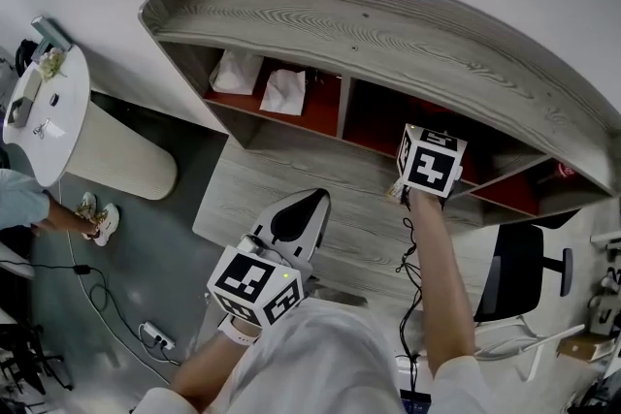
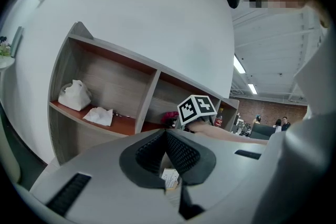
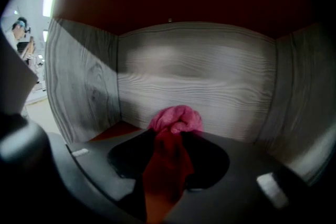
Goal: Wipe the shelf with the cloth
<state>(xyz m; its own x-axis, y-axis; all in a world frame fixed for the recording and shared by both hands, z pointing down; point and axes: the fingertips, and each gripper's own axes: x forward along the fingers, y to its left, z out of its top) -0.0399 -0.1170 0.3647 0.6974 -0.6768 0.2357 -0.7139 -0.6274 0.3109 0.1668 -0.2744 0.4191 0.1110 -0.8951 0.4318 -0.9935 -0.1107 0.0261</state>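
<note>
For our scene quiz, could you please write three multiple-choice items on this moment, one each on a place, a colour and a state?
1. Where is the right gripper?
A) inside a shelf compartment
B) in a drawer
C) over a sink

2. What colour is the cloth?
A) blue
B) pink
C) green

3. How do the left gripper's jaws stand?
A) clamped on the cloth
B) wide apart
C) together, holding nothing

Key: 1 A, its view shows wood walls on all sides; 2 B, pink folds bulge from the right jaws; 3 C, the left gripper view shows the jaws meeting with nothing between them.
</note>
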